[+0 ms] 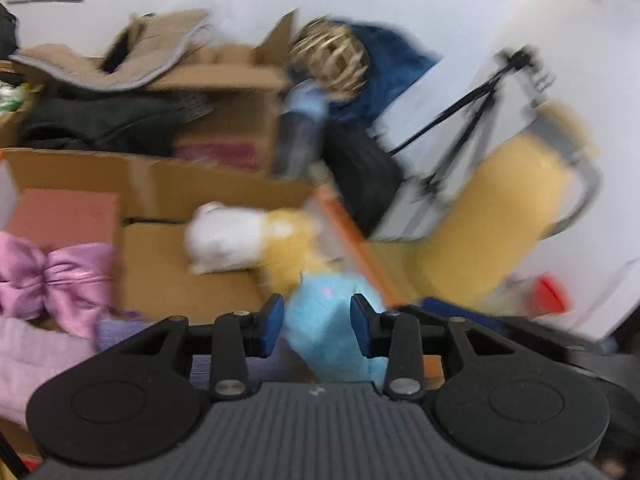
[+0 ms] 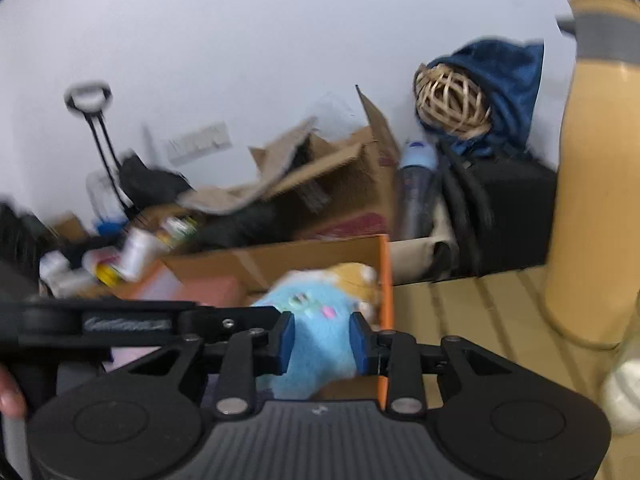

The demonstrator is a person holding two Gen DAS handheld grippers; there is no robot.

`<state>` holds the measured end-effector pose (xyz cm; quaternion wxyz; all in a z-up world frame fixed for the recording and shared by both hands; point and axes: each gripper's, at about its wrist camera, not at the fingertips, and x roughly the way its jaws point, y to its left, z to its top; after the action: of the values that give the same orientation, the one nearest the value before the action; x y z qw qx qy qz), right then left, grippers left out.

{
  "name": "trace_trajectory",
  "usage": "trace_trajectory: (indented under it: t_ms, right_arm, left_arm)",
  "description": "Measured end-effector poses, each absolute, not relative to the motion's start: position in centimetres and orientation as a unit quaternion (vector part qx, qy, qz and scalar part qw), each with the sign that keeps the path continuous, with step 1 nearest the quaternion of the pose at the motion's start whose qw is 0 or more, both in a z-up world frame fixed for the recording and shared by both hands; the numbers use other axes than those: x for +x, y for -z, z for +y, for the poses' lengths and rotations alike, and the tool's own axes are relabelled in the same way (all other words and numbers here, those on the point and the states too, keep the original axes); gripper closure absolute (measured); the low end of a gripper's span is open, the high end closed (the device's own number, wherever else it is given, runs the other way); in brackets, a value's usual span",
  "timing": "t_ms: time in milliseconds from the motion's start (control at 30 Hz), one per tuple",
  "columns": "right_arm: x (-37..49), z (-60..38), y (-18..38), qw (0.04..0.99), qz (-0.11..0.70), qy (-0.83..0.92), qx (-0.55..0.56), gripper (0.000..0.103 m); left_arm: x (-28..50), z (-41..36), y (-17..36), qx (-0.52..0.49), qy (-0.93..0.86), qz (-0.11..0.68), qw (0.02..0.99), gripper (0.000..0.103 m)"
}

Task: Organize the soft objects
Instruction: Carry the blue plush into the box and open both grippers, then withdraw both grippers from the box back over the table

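Note:
A light blue plush toy (image 1: pixel 328 332) sits between the blue pads of my left gripper (image 1: pixel 317 326), over an open cardboard box (image 1: pixel 180 272). The same blue plush (image 2: pixel 320 340) is pressed between the pads of my right gripper (image 2: pixel 322 340). A white and yellow plush (image 1: pixel 248 244) lies in the box behind it and shows in the right wrist view (image 2: pixel 356 276). A pink satin bow (image 1: pixel 56 280) and a pale pink soft item (image 1: pixel 32 356) lie at the box's left. Both views are blurred.
Piled cardboard boxes (image 1: pixel 224 92) with clothes stand behind. A wicker ball (image 2: pixel 452 100), blue cloth (image 2: pixel 508 80), bottle (image 2: pixel 416 188) and black bag (image 2: pixel 504 216) sit at the back. A yellow chair (image 1: pixel 508 216) and tripod (image 1: pixel 472 116) stand right.

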<state>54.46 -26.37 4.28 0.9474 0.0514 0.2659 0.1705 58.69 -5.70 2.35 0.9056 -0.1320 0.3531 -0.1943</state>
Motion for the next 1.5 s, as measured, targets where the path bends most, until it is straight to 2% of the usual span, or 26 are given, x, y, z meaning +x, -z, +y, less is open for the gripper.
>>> trace_trajectory:
  t_ms: [133,267,567,667,733,800,967,1100,1133,1500]
  right_arm:
    - [53.1,-24.5,-3.8,0.956,0.255,-0.142,-0.029,0.073]
    - [51.9,-24.7,-6.0,0.959,0.239,-0.151,-0.028,0.071]
    - [46.3,-24.8,-12.5,0.967,0.193,-0.162,-0.047,0.057]
    - [43.0,-24.8,-13.2,0.967,0.178,-0.177,-0.042,0.055]
    - [40.1,-25.1,-13.0,0.967,0.169,-0.189,-0.034,0.047]
    - [36.8,-25.2,-12.3,0.966,0.163,-0.197,-0.028,0.044]
    - [28.3,-24.7,-8.8,0.961,0.159,-0.222,-0.044,0.037]
    - [22.3,-23.6,-5.8,0.956,0.154,-0.24,-0.075,0.02]
    - [21.1,-23.3,-5.1,0.954,0.155,-0.243,-0.084,0.019]
    - [19.9,-21.2,-3.8,0.944,0.184,-0.261,-0.077,0.019]
  left_arm:
    - [57.8,-4.8,-2.8,-0.126,0.201,0.34,0.91,0.066]
    - [55.7,-3.0,-5.4,-0.106,0.193,0.314,0.924,0.064]
    - [44.6,1.6,-12.6,-0.028,0.123,0.229,0.965,0.053]
    - [38.7,3.3,-13.2,-0.019,0.106,0.186,0.977,0.037]
    - [34.2,4.3,-12.5,-0.011,0.095,0.157,0.983,0.017]
    - [29.9,5.2,-11.1,-0.001,0.076,0.13,0.989,0.01]
    - [21.9,6.9,-7.1,-0.012,0.008,0.149,0.989,0.005]
    - [16.7,7.3,-4.6,-0.019,-0.026,0.162,0.986,0.0]
    - [16.1,7.4,-4.3,-0.022,-0.026,0.169,0.985,0.0]
    - [18.1,8.3,-3.6,-0.022,-0.028,0.178,0.983,0.0]
